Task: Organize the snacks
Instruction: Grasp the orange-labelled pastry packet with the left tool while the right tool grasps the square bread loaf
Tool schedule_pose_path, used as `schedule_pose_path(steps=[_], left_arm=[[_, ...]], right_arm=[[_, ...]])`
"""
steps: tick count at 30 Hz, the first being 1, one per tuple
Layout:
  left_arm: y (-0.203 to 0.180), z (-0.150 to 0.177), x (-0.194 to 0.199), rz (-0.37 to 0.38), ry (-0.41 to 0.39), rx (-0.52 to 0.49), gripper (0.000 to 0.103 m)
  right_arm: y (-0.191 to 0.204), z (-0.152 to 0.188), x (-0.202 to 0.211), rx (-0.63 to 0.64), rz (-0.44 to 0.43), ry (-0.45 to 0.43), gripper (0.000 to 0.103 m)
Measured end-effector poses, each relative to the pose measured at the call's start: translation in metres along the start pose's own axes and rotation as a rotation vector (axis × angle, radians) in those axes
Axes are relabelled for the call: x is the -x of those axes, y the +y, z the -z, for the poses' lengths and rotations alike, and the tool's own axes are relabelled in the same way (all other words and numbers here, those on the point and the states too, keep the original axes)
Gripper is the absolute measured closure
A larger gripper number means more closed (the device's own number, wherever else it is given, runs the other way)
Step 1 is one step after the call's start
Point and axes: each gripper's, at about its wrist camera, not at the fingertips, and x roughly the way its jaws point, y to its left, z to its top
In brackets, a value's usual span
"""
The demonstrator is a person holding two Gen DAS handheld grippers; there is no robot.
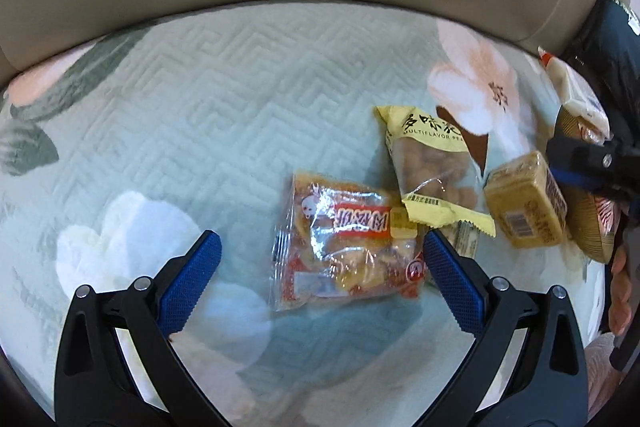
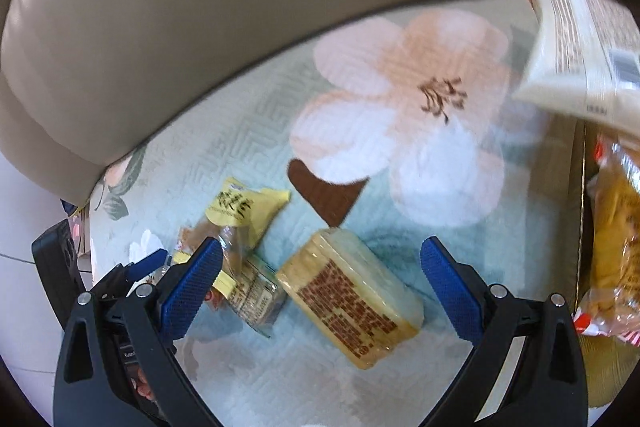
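Three loose snacks on floral quilt: red-orange packet, yellow peanut bag, tan block; left gripper and right gripper both spread wide, holding nothing.

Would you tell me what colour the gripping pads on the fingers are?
Blue, with a fine textured surface, on black fingers; the left wrist view shows them best.
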Motion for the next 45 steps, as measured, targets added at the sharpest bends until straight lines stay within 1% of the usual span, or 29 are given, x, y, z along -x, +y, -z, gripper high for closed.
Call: schedule_pose_path(steps=[2,4,7,10,13,14,16,17,18,20,22,24,26,27,29,30,31,32,33,34,38,45], left_arm=[[-0.001,0.001,0.000,-0.002,-0.007,-0.021,0.003],[-0.002,0.002,0.001,-0.003,-0.015,-0.031,0.003],[-0.003,0.001,0.000,-0.009,-0.019,-0.038,0.003],[-0.006,0.000,-0.004,-0.020,-0.023,-0.059,0.003],[-0.005,-0.001,-0.004,-0.044,-0.020,-0.057,0.003],[-0.002,-0.002,-0.003,-0.052,-0.015,-0.046,0.003],[0.004,-0.003,0.000,-0.088,-0.012,-0.017,0.003],[0.006,-0.003,0.001,-0.117,-0.014,-0.015,0.003],[0.007,-0.004,0.002,-0.144,-0.016,-0.020,0.003],[0.008,-0.005,0.006,-0.197,-0.029,-0.044,0.003],[0.006,-0.006,0.009,-0.250,-0.042,-0.067,0.003],[0.002,-0.007,0.011,-0.293,-0.064,-0.096,0.003],[-0.003,-0.007,0.008,-0.300,-0.074,-0.133,0.003],[-0.005,-0.006,0.006,-0.297,-0.068,-0.147,0.003],[-0.007,-0.005,-0.004,-0.261,-0.034,-0.164,0.003],[-0.009,-0.005,-0.010,-0.256,-0.014,-0.165,0.003],[-0.008,-0.005,-0.020,-0.264,0.022,-0.170,0.003],[-0.010,-0.004,-0.023,-0.279,0.017,-0.191,0.003],[-0.013,-0.004,-0.022,-0.287,-0.010,-0.212,0.003],[-0.015,-0.005,-0.023,-0.293,-0.018,-0.226,0.003],[-0.014,-0.011,-0.025,-0.267,-0.051,-0.202,0.003],[-0.011,-0.015,-0.026,-0.273,-0.074,-0.212,0.003]], right_arm=[[-0.002,0.002,-0.002,-0.011,-0.006,0.019,0.005],[-0.002,0.003,-0.004,-0.005,0.001,0.046,0.007],[0.004,0.007,-0.008,0.022,-0.022,0.093,0.019],[0.018,0.014,-0.011,0.087,-0.017,0.130,0.019],[0.035,0.021,-0.012,0.141,-0.069,0.157,0.019],[0.041,0.022,-0.010,0.157,-0.107,0.162,0.019],[0.049,0.024,-0.009,0.166,-0.185,0.170,0.019],[0.050,0.024,-0.008,0.164,-0.193,0.168,0.018],[0.051,0.024,-0.008,0.162,-0.175,0.159,0.015],[0.049,0.023,-0.011,0.173,-0.091,0.149,0.013],[0.042,0.023,-0.015,0.172,-0.029,0.161,0.012],[0.036,0.024,-0.021,0.153,-0.005,0.182,0.009],[0.034,0.024,-0.027,0.155,0.031,0.199,0.008],[0.034,0.024,-0.031,0.161,0.046,0.208,0.005],[0.032,0.027,-0.047,0.178,0.109,0.252,0.005],[0.030,0.028,-0.056,0.181,0.143,0.285,0.005],[0.029,0.029,-0.063,0.199,0.159,0.307,0.005],[0.030,0.030,-0.063,0.215,0.162,0.301,0.005],[0.030,0.029,-0.062,0.213,0.162,0.302,0.005],[0.029,0.028,-0.061,0.200,0.159,0.306,0.005],[0.025,0.027,-0.059,0.193,0.153,0.302,0.005],[0.027,0.022,-0.063,0.198,0.154,0.319,0.005]])
